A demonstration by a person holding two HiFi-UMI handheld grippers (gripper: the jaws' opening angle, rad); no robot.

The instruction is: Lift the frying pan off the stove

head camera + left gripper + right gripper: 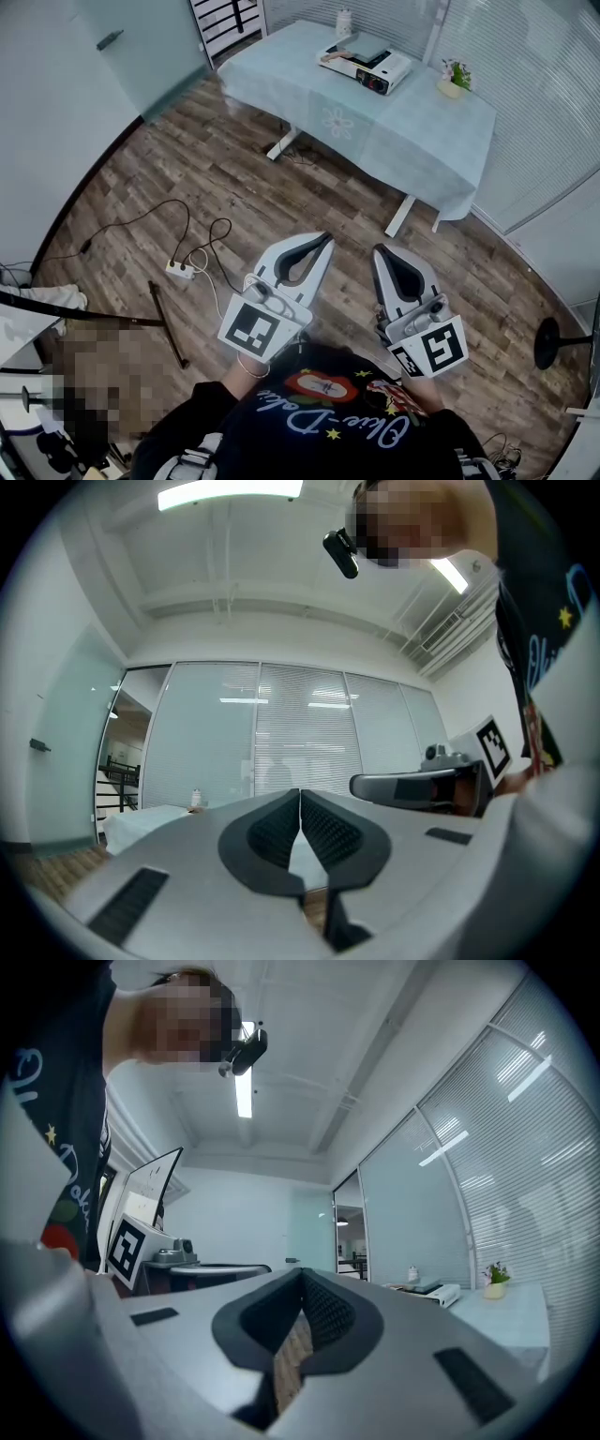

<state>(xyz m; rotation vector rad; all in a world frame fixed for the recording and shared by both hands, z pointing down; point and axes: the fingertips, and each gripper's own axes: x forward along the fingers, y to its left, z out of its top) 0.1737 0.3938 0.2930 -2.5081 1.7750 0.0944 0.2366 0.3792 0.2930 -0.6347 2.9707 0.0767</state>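
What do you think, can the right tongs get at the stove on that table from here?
Probably not yet. The right tongs, shut, are far from the table bearing the stove, with wooden floor between. Nothing blocks the way; stepping closer should do.

Wood-plank floor throughout, with a white corded power strip lying at left. Farther off, a surface draped in pale blue cloth on white legs, backed by glass walls with lowered blinds. Overhead, a lit ceiling strip light.
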